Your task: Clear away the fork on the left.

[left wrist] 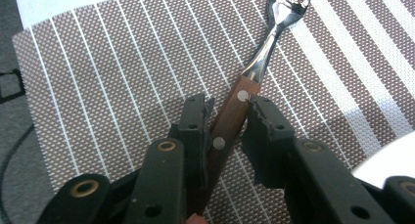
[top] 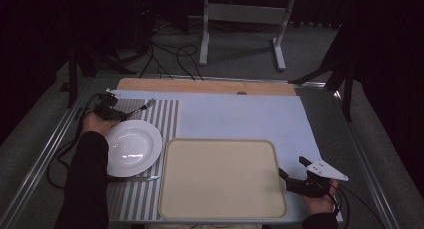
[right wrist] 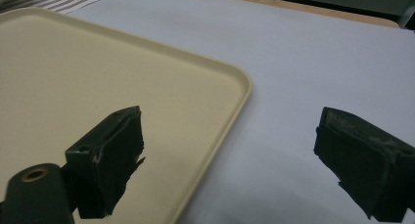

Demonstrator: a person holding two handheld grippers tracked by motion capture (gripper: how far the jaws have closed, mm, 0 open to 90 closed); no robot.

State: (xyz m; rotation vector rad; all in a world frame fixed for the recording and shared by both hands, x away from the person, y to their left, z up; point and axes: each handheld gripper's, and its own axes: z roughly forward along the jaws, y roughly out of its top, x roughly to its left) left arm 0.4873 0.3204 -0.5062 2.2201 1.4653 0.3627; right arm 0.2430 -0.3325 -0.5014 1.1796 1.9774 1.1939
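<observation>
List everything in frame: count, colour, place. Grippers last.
fork: 1, steel with brown wooden handle, on the striped mat beyond the plate
plate: 1, white, on the mat, left of the tray
tray: 1, cream, near middle of the table
mat: 1, brown with white stripes, left side
sheet: 1, pale blue, covering the table top
frame: 1, grey metal, on the floor behind the table
left gripper: 1, black, jaws on either side of the fork handle
right gripper: 1, black, open over the tray's right edge
</observation>
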